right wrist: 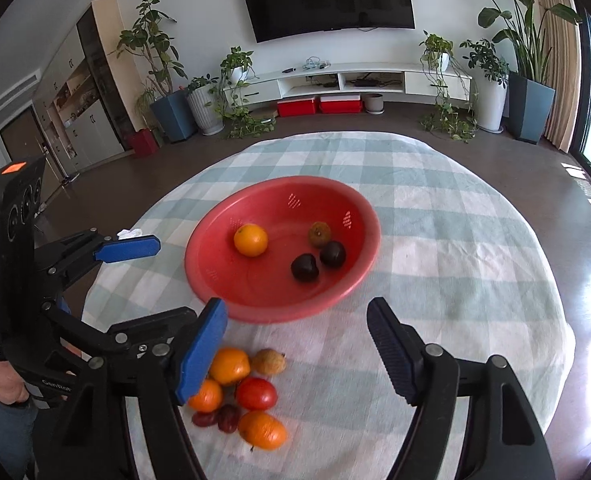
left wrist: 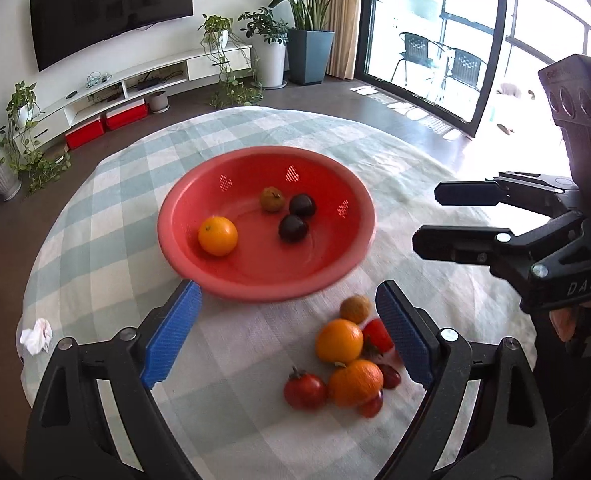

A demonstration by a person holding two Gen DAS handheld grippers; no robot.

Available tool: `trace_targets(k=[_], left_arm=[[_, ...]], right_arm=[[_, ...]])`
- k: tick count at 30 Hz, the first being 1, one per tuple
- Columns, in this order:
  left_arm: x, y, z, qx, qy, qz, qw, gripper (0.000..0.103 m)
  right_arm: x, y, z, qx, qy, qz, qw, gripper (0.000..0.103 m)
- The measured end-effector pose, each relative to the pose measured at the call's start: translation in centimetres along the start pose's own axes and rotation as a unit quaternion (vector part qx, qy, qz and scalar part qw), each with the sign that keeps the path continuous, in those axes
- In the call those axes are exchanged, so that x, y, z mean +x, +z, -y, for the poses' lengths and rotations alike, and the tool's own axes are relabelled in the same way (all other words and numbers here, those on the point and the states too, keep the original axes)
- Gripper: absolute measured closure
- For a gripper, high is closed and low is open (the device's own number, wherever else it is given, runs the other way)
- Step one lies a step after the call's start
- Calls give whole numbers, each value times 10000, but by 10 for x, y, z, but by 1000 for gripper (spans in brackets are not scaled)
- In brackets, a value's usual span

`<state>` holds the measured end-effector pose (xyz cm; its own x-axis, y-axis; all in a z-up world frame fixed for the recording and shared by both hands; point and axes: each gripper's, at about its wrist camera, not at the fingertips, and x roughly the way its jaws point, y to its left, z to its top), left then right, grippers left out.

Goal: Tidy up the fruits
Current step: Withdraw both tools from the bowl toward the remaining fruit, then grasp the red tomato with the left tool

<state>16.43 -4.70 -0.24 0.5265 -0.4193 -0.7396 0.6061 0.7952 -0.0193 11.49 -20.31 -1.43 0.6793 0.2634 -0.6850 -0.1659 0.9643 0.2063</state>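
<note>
A red basket (left wrist: 347, 248) (right wrist: 211, 284) sits mid-table holding an orange (left wrist: 217, 235) (right wrist: 250, 239), a brown fruit (left wrist: 272, 199) (right wrist: 319, 234) and two dark plums (left wrist: 293, 228) (right wrist: 305, 267). In front of it lies a loose pile: oranges (left wrist: 338, 340) (right wrist: 229, 365), a tomato (left wrist: 305, 390) (right wrist: 256, 393), a brown fruit (left wrist: 355, 309) (right wrist: 269, 362) and small red fruits (right wrist: 228, 417). My left gripper (left wrist: 291, 336) (right wrist: 143, 280) is open and empty, above the table just left of the pile. My right gripper (right wrist: 297, 352) (left wrist: 425, 216) is open and empty, right of the pile.
The round table has a checked cloth (left wrist: 115, 208) (right wrist: 455, 248). A crumpled white tissue (left wrist: 36, 336) (right wrist: 129, 233) lies at its left edge. Beyond are a TV stand (right wrist: 347, 80), potted plants (right wrist: 491, 92) and a glass door (left wrist: 435, 40).
</note>
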Motion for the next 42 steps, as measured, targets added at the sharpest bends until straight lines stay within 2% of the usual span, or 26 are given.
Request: trace_targets(k=[4,9,11,14,21,28,31,35,40,42], left_arm=[[-8,-39,12,244,52,-229,9994,13],[-11,-74,10,341,-107,-534,9979,13],[-11,-77,9,516,-167,-543,9970,13],[-9,-76,1,774,-501,-441,9948,13],[24,-61,-6,1496,-1061,-847,9794,14],[51,-53,-8,1741,-1531,-1100,9665,46],[59,-55,-7,1878,-1535,-1196,9627,47],[61,-54,-13,1804,-1618,-1142,9635,47],[63,-54,-9,1889,-1679,-1122,9610,60],[64,-53,-7,1956,-1664,-1119,9600,61]], right_arm=[[-14,-30,2,268,129,-7,9996,28],[-20,-59,6,462,183,-145,9987,28],[-19,-65,7,505,197,-206,9983,28],[-20,-69,7,522,236,-240,9981,28],[-21,-72,9,527,204,-260,9981,29],[-16,-72,13,550,167,-356,9977,32],[-12,-73,13,548,177,-403,9975,32],[-7,-74,11,528,198,-468,9973,33],[-6,-75,11,523,204,-518,9971,34],[-6,-76,10,526,199,-513,9971,34]])
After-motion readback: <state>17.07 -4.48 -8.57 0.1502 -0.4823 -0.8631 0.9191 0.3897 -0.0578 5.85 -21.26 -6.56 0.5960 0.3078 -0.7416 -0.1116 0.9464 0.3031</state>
